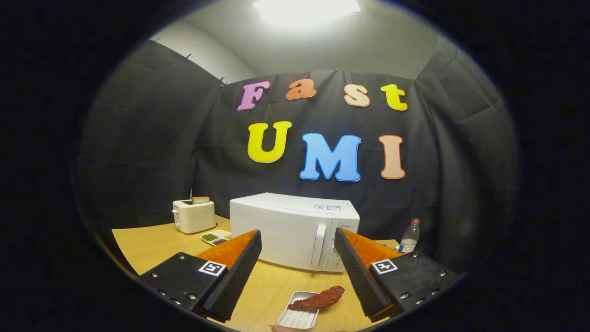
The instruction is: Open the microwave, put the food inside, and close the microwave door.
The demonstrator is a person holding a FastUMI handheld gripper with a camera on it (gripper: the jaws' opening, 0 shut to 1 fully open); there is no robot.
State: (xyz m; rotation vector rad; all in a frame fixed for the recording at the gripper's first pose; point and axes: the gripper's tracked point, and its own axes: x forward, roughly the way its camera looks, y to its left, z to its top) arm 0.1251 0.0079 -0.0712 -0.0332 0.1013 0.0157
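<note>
A white microwave (pixel 290 233) stands on the wooden table (pixel 147 244) beyond my fingers, its door shut and its vertical handle (pixel 319 246) near the right side. A reddish-brown piece of food (pixel 319 299) lies across a small white ribbed tray (pixel 299 314) on the table, low between my fingers and closer than the microwave. My gripper (pixel 298 240) is held above the table, open wide, with nothing between its fingers.
A white toaster (pixel 193 215) with a slice of bread in its slot stands at the back left. A small divided dish (pixel 215 237) of dark bits lies between toaster and microwave. A clear plastic bottle (pixel 409 237) stands right of the microwave.
</note>
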